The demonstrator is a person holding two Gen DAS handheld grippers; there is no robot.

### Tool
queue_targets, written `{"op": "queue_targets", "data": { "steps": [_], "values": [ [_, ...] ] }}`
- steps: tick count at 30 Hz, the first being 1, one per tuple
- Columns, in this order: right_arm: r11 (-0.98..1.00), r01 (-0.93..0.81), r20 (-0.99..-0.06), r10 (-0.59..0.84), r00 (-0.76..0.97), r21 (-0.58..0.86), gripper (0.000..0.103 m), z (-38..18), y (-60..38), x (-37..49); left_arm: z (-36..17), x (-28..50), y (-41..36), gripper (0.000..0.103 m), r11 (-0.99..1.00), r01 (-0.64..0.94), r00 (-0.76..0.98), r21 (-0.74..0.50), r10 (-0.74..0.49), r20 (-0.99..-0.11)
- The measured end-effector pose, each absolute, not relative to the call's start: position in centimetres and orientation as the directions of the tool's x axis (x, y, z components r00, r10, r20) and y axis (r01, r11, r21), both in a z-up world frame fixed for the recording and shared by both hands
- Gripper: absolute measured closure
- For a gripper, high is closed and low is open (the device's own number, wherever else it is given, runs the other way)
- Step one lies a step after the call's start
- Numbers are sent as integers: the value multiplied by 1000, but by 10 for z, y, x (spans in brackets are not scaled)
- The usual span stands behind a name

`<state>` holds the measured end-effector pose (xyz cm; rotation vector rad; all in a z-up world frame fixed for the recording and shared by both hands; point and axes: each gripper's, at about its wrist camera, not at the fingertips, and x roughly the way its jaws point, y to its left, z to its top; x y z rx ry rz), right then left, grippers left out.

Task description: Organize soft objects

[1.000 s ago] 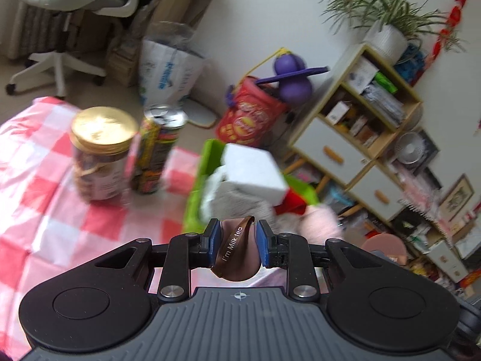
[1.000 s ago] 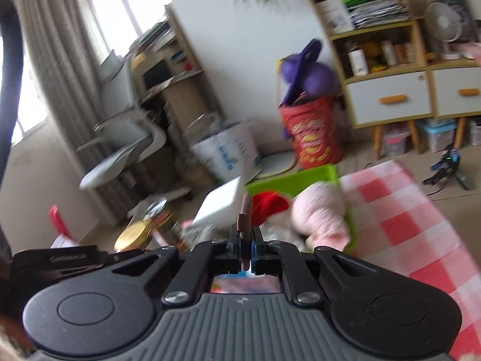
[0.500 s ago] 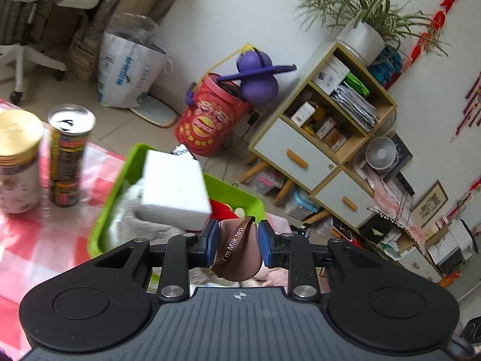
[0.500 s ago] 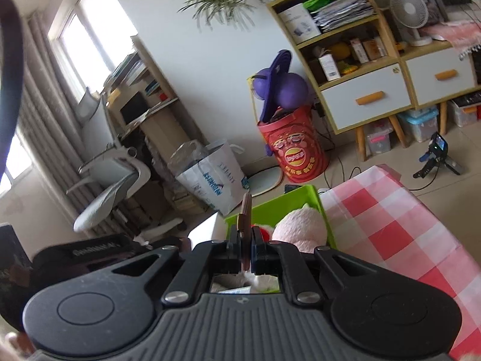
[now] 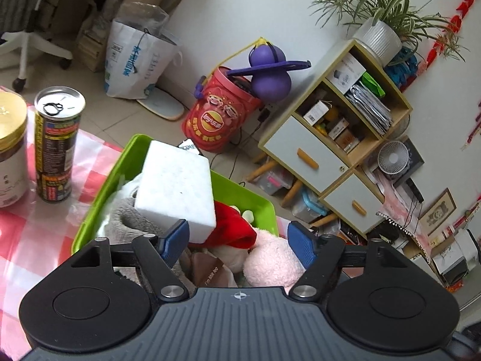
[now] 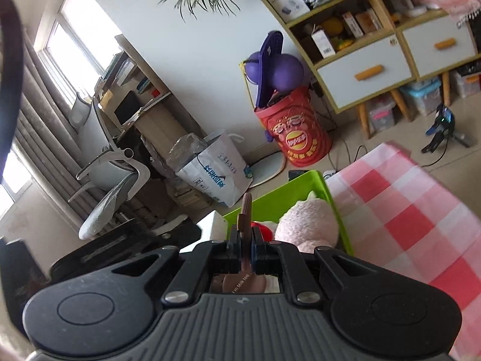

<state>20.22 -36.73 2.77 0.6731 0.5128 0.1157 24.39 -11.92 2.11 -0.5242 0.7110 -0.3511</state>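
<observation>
L gripper [image 5: 237, 245] jaws just opened, spread wide – brown soft "Milk Tea" pouch [image 5: 210, 270] lies loose below. R gripper [image 6: 246, 237] pinches that pouch's edge. Beyond: pink plush toy [image 5: 270, 263], white foam block [image 5: 177, 186] in green plastic bin [image 5: 132, 156] on red-checked tablecloth [image 5: 30, 234].

A table under a red-and-white checked cloth [image 5: 36, 234] carries everything. A green bin [image 5: 126, 162] sits on it near the far edge, heaped with soft things. At the bin's 9 o'clock in the left wrist view a tall can [image 5: 55, 147] stands upright on the cloth, and a gold-lidded jar [image 5: 10, 150] stands just beside the can, further toward 9 o'clock. In the right wrist view, bare cloth [image 6: 415, 216] spreads at the bin's [image 6: 303, 186] 3 o'clock.
</observation>
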Motion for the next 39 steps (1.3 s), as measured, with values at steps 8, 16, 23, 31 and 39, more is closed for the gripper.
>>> {"op": "queue_targets", "data": {
  "steps": [8,16,23,31,39],
  "values": [
    [742,66,-426,308,851,668,72,10,-364,225,29,229,-109,24,838,98,728,-537,-428,-536],
    [763,60,-413,281,866,643,60,31,-361,210,49,203,-99,19,872,110,754,-478,-386,-531],
    [867,105,-486,170,857,488,60,57,-341,190,60,179,-97,16,910,114,767,-398,-335,-547],
    [921,153,-551,76,831,358,60,72,-319,168,63,158,-88,14,946,101,766,-308,-272,-582],
    [950,174,-607,19,794,257,60,72,-306,145,62,138,-82,10,975,103,758,-197,-205,-619]
  ]
}}
